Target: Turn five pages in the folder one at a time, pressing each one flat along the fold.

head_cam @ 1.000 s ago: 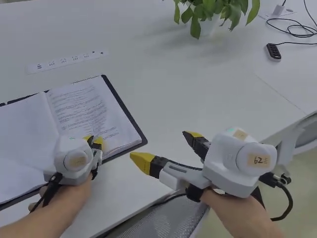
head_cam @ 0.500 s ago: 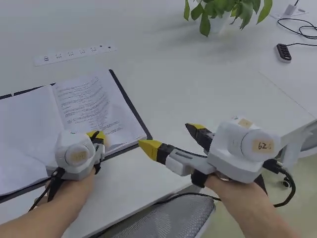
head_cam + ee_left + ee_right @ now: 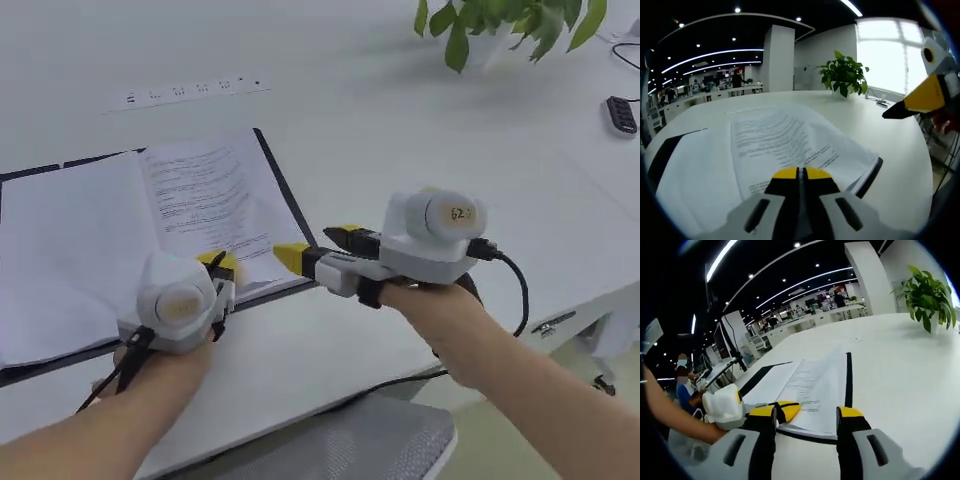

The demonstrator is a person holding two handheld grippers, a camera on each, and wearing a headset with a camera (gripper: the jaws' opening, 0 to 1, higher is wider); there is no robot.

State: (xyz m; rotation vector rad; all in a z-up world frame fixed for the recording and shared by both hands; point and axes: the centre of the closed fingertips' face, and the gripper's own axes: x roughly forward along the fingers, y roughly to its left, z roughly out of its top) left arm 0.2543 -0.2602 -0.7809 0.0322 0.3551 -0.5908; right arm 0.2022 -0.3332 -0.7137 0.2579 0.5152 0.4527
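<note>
- Starting at the left gripper: its two yellow-tipped jaws are pressed together with no gap, and nothing is seen between them. The hand holds it low, at the near edge of the folder.
- In the left gripper view the closed tips sit over the near margin of the printed page. I cannot tell whether they touch the paper.
- The right gripper is held wide, with its jaws well apart and empty. It lies nearly level and points left, toward the folder's near right corner.
- In the head view one yellow tip of the right gripper is just beside the folder's black cover edge. The other tip is a little farther back, over the bare tabletop.
- The right gripper view looks between its two spread jaws at the folder's right half, with the left gripper at the left of that view.
- The folder lies open and flat on the tabletop in front of the person. Its left page is blank white, its right page carries lines of text, and the dark cover shows as a border.
- A black cable loops from the right gripper over the tabletop edge.
- Beyond the folder a white socket strip lies flat, well apart from it.
- A potted plant stands at the far right.
- A grey chair seat shows below the tabletop edge.
</note>
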